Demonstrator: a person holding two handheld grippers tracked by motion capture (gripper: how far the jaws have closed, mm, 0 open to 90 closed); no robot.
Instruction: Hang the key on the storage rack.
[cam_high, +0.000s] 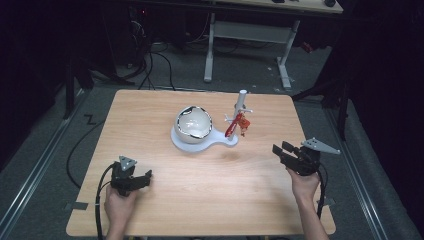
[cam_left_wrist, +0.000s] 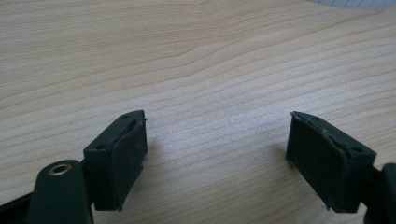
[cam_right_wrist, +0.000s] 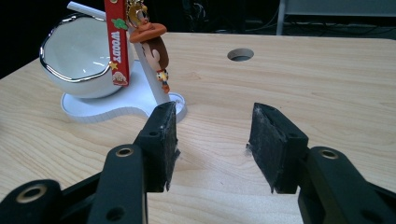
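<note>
Over at the left of the high view, the left gripper (cam_high: 146, 176) rests low on the wooden counter (cam_high: 200, 200) near its front left part, held in the person's left hand (cam_high: 119, 205); in the left gripper view its jaws stand wide apart with bare wood grain between them, grasping nothing. Toward the middle of the counter sits a white stand (cam_high: 192, 142) whose round base carries a white bowl (cam_high: 194, 122) with a shiny silver rim, tilted so its opening faces the front. From the base a narrow arm runs right to a white upright post (cam_high: 241, 102) with short pegs, and on it hangs a red Woody keychain (cam_high: 235, 124): a red strap lettered WOODY (cam_right_wrist: 116, 42) and a small cowboy figure (cam_right_wrist: 152, 39) beside it. At the right, the right gripper (cam_high: 280, 150) is held above the counter's right side, well apart from the stand, by the right hand (cam_high: 304, 184). Its jaws are spread open and empty, aimed toward the post and keychain.
</note>
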